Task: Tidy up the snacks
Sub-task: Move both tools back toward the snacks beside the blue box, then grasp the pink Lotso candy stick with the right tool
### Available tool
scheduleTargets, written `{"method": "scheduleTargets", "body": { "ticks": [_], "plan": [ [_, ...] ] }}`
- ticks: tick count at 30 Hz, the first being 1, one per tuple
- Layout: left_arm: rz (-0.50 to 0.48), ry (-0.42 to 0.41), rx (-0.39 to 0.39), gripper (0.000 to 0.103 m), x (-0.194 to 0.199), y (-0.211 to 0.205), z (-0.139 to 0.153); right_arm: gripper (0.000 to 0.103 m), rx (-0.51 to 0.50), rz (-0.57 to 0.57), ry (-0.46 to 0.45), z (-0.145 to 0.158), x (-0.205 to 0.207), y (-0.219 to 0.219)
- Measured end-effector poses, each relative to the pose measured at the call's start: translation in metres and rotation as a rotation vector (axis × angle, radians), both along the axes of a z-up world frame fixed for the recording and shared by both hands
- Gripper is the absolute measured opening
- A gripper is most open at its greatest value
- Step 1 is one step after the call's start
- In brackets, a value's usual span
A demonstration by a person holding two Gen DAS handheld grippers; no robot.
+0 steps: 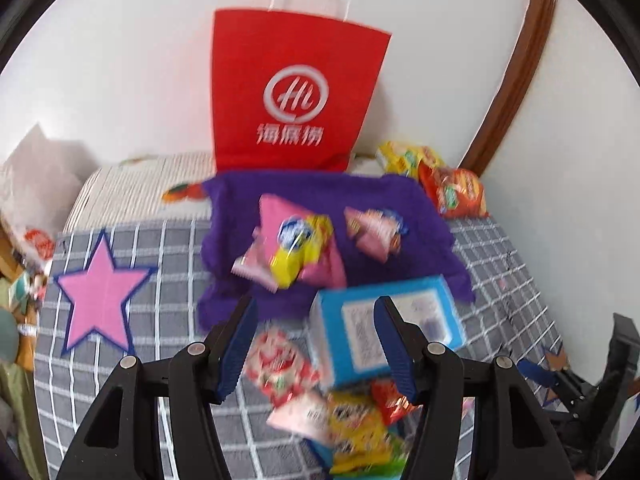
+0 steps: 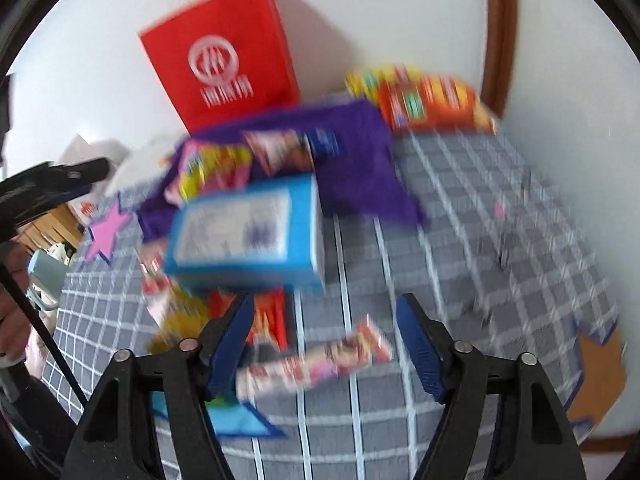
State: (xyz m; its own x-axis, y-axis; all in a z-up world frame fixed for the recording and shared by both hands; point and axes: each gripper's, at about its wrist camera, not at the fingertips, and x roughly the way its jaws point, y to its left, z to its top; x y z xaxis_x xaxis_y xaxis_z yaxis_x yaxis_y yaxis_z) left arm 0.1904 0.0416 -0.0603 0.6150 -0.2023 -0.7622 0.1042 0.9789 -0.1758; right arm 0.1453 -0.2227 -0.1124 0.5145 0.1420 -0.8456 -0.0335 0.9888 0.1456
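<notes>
Bright, even daylight; motion blur, fisheye warping.

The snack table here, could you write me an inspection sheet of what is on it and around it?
Surface: grey checked cloth, pink star on it.
Job's things: blue box atop a loose snack packets pile; two packets on purple cloth; orange bags in corner.
Clutter: red paper bag upright against wall.
Grippers: left tool open, empty; right tool open, empty.
Cables: nothing seen.
Surroundings: white wall, brown wooden frame.
</notes>
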Motion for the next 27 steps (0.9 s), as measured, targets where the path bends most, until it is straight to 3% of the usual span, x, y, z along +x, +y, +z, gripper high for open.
{"method": "scheduleTargets", "body": {
  "ticks": [7,13,19,21,22,23,27],
  "plan": [
    [0.028,0.040,0.002,0.058,-0.023,0.012,-0.023,0.067,0.193,-0.043,0.115,-0.034,-0.026,-0.010],
    [0.049,0.057,0.010,0.058,-0.033,0.018,-0.031,0.067,0.190,-0.067,0.146,-0.051,-0.018,-0.003],
    [0.076,0.071,0.003,0.058,-0.038,0.028,-0.039,0.067,0.125,-0.066,0.142,-0.069,0.001,0.008],
    [0.079,0.080,0.002,0.058,-0.037,0.029,-0.043,0.057,0.063,-0.041,0.116,-0.071,0.009,0.013],
    [0.080,0.086,0.003,0.058,-0.037,0.030,-0.045,0.041,0.013,-0.033,0.106,-0.071,0.013,0.015],
    [0.082,0.091,0.004,0.058,-0.036,0.030,-0.047,0.032,-0.018,-0.029,0.097,-0.071,0.014,0.016],
    [0.092,0.116,-0.009,0.058,-0.026,0.031,-0.059,0.029,-0.022,-0.002,0.067,-0.072,0.018,0.007]
  ]
}}
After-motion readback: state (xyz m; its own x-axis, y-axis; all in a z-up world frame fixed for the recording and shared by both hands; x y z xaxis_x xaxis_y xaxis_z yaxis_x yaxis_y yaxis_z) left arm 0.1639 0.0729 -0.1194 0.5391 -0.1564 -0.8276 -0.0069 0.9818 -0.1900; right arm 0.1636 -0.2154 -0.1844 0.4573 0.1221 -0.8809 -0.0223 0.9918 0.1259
